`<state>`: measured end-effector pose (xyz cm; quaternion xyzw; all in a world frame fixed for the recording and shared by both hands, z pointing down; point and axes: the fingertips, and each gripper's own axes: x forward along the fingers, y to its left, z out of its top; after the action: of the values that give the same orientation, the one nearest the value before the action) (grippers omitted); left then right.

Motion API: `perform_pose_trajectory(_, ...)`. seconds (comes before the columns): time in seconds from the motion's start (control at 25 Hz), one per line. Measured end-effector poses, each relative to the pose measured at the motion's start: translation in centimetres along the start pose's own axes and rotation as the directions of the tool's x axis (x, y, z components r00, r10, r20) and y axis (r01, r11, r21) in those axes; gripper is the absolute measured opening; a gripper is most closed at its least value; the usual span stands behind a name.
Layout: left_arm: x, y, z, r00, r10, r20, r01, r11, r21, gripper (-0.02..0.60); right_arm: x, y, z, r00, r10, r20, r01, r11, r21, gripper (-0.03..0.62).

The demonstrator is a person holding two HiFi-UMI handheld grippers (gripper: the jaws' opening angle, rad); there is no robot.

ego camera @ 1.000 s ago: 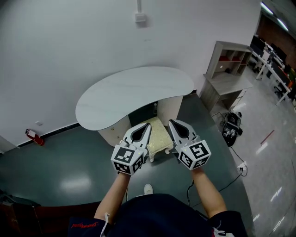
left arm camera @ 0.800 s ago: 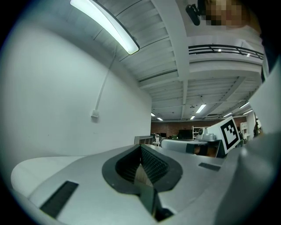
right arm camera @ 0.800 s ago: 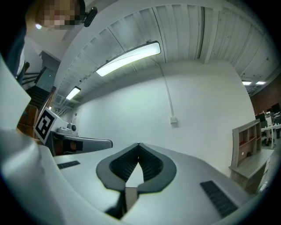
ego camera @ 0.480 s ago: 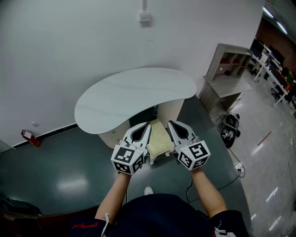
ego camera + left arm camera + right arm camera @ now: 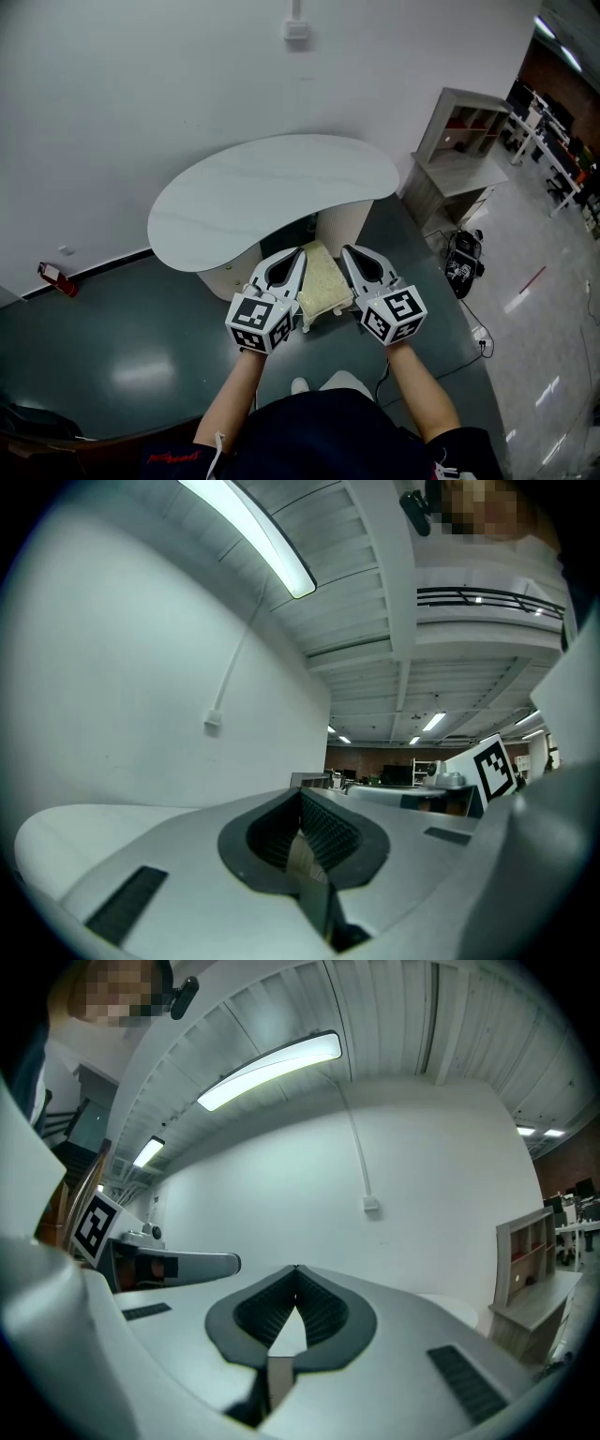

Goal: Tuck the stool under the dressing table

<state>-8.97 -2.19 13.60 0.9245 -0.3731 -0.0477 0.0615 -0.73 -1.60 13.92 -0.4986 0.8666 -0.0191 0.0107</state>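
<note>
The cream-cushioned stool stands on the floor, its far end under the edge of the white kidney-shaped dressing table. My left gripper hovers over the stool's left side, its jaws closed together with nothing between them. On the stool's right side my right gripper is held the same way, shut and empty. Both point toward the table. In the left gripper view the left gripper shows its tips meeting; in the right gripper view the right gripper does too.
A white wall rises behind the table. A grey shelf desk stands at the right, with a black bag and cables on the floor beside it. A red extinguisher lies by the left wall. My shoe is behind the stool.
The stool's far end sits a little farther under the tabletop than a second ago. The whole view has drifted slightly left; both grippers keep their places over the stool.
</note>
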Motion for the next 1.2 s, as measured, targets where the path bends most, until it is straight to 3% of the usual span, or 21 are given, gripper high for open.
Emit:
perform_pose_trajectory(0.76,5.0,-0.4,-1.5,0.999,-0.005,-0.035,0.005,1.000,-0.005,0.015,0.5,-5.3,-0.5,1.000,-0.008,-0.006,0.008,0.999,0.031,0.008)
perform_pose_trajectory(1.2,8.7,1.6,-4.3,0.995,0.020,-0.100,-0.020,1.000,0.003,0.015,2.3,-9.3,-3.3,0.998,0.004,-0.066,0.000,0.998,0.061,0.008)
